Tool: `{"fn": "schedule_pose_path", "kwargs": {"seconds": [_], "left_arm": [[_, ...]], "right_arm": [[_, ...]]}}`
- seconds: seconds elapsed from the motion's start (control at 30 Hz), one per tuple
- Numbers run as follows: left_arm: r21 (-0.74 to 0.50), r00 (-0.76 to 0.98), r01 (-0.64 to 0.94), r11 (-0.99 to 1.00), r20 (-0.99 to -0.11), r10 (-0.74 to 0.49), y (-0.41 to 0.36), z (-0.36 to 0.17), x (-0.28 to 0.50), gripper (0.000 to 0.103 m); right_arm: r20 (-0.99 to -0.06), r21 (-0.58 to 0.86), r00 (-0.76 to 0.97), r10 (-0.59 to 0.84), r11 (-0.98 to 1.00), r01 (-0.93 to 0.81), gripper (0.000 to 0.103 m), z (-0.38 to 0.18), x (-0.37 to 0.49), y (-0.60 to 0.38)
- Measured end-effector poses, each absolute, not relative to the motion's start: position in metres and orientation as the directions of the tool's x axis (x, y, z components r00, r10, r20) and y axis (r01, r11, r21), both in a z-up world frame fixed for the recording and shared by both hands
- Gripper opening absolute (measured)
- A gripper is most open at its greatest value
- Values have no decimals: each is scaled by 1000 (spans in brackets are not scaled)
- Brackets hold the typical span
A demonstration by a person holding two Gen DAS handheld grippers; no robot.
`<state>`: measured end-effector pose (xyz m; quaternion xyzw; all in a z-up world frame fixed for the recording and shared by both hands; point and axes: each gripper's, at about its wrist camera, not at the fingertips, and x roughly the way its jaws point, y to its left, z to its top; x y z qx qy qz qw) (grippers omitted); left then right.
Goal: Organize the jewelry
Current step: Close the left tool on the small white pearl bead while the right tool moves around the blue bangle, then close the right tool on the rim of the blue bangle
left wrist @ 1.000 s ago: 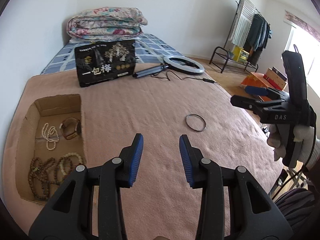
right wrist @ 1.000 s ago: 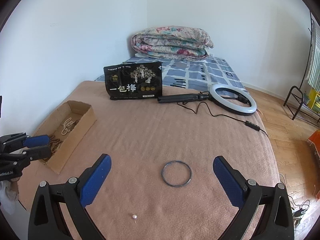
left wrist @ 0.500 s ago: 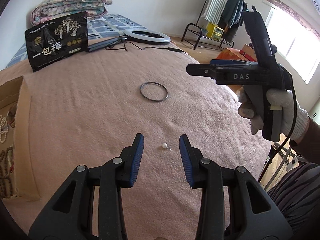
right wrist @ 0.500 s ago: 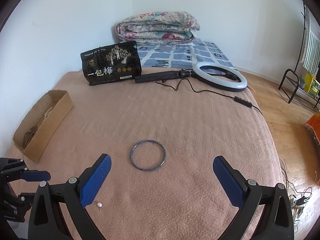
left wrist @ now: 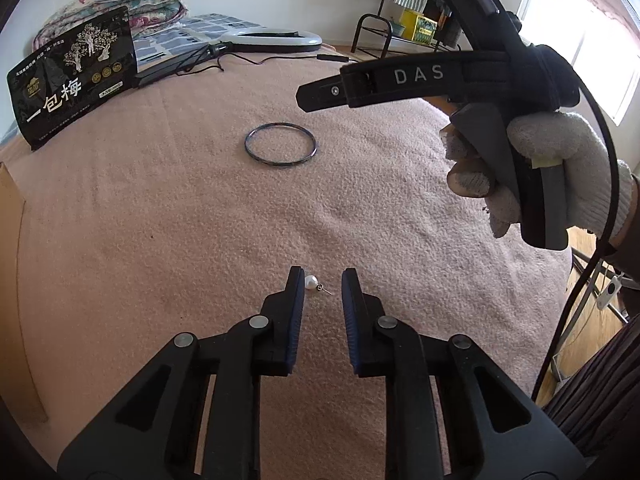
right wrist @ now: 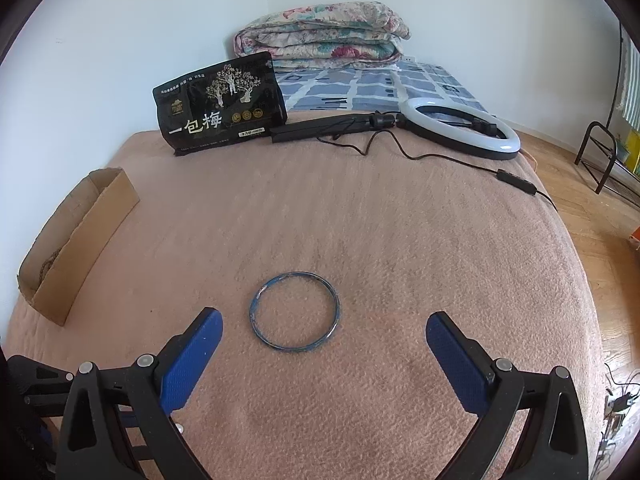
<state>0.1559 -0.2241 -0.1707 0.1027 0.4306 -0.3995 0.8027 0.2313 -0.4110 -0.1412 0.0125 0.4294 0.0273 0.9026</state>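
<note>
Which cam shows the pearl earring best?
Left wrist: the pearl earring lies on the blanket, unobstructed, between the closing left gripper jaws. Right wrist shows only a pale speck low left, mostly hidden behind its own finger.

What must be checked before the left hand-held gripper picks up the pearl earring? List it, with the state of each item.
1. Pearl earring sits between the fingers of the left hand-held gripper: ok.
2. Jaws are closing, pads not yet pressing on the earring: not ok, no grip yet.
3. Earring centred in the gap: not ok, the pearl lies against the left finger.
4. Right hand-held gripper stays out of the way: ok, it hangs open above the bangle.
5. Cardboard box open to receive it: ok.
6. Fingertips touching the blanket: cannot tell.
</note>
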Motion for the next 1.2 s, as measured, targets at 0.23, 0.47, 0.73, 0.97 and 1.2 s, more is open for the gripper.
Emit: {"fn": "schedule_pose_path", "kwargs": {"seconds": [0.23,0.47,0.73,0.97,1.2], "left_arm": [[-135,339,718,683,-789,-512,-230,-186,159,18],[-124,351,717,686,-785,-510,-231,-193,158,12],[-130,366,701,701,-777,-511,-229,-195,161,9],[-133,369,697,705,-776,-512,-228,-194,161,9],[-153,360,691,707,-775,-519,-225,-193,162,9]], "right_arm": [[-787,46,614,65,998,-47,103,-154,240,-407],[-801,33,595,63,998,-60,103,-168,252,-398],[-826,15,560,61,996,-85,103,-183,264,-389],[-850,-50,527,9,994,-98,103,-195,273,-382],[-866,-78,499,-4,989,-127,95,-200,277,-380]]}}
